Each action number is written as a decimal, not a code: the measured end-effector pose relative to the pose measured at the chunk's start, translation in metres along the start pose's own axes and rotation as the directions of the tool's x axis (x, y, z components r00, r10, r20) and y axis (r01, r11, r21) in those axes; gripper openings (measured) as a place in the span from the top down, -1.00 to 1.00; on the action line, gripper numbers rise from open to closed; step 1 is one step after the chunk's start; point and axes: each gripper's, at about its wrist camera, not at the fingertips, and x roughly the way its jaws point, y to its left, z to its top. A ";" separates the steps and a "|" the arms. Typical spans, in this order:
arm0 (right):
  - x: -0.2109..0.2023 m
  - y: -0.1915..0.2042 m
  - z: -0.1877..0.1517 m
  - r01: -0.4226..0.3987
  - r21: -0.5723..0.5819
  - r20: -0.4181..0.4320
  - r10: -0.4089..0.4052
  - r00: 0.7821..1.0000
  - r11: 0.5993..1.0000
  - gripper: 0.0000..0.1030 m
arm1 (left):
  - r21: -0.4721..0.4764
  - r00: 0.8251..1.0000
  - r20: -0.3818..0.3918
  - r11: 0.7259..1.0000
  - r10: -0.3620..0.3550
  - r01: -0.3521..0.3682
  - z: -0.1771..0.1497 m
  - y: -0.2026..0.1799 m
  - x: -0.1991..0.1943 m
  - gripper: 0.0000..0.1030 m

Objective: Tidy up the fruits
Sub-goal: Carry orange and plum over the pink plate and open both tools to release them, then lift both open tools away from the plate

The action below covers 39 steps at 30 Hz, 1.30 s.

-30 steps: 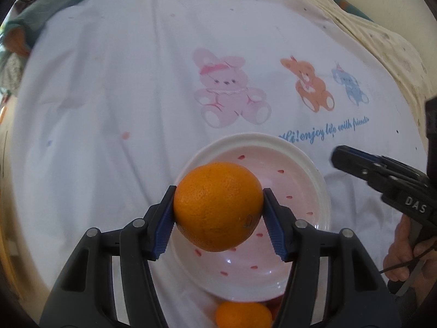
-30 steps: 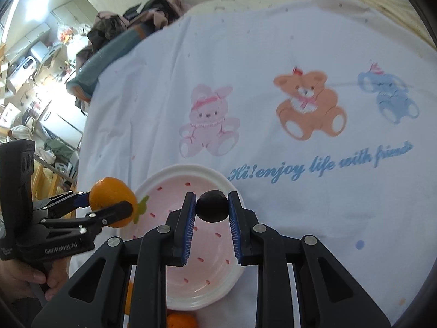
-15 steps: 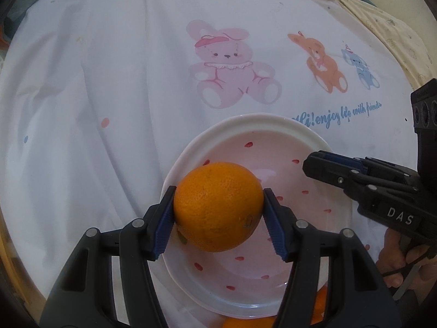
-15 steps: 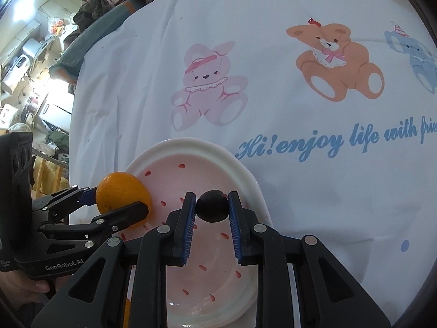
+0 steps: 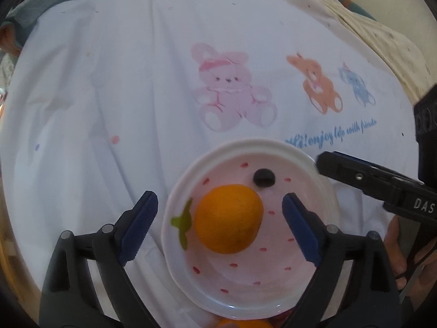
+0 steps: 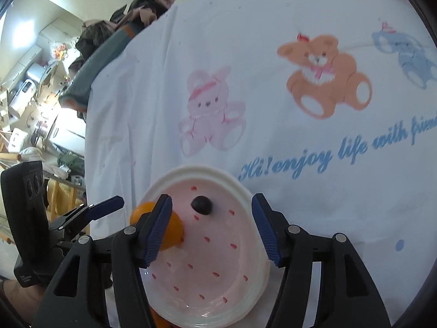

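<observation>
Blue-padded jaws of the left gripper (image 5: 220, 228) are spreading apart, their pads clear of the orange (image 5: 229, 219) that lies between them on the floor of the pink strawberry-print bowl (image 5: 191, 270). Just beyond the orange, toward the bowl's far side, sits a small dark fruit (image 5: 263, 177), near it; contact cannot be told. At the near edge, below the bowl's rim, part of a second orange (image 5: 243, 323) shows. The right gripper (image 6: 211, 228) hangs over the same bowl with its jaws opening and nothing pressed between the pads; the dark fruit lies ahead of its tips, loose in the bowl. Beyond the bowl spreads a white cloth (image 5: 109, 82) printed with a pink rabbit (image 5: 232, 87), an orange bear (image 5: 318, 84) and blue lettering.
</observation>
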 end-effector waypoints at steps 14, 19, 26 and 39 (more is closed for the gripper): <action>-0.031 0.023 -0.005 0.048 -0.062 0.037 -0.046 0.998 0.997 -0.24 | -0.080 0.995 0.100 0.997 0.008 0.000 0.004 0.019 -0.043 -0.76; -0.064 0.045 -0.017 0.048 -0.107 0.068 -0.041 0.997 0.993 -0.28 | -0.154 0.996 0.079 0.987 -0.043 0.055 -0.013 0.020 -0.085 -0.76; -0.105 0.055 -0.049 0.025 -0.075 0.108 -0.017 0.994 0.997 -0.30 | -0.061 0.997 0.078 0.998 0.024 -0.019 -0.054 0.005 -0.126 -0.76; -0.140 0.059 -0.116 0.056 -0.034 0.123 -0.051 0.991 0.998 -0.30 | -0.058 0.989 0.128 0.996 0.081 -0.074 -0.110 -0.003 -0.148 -0.76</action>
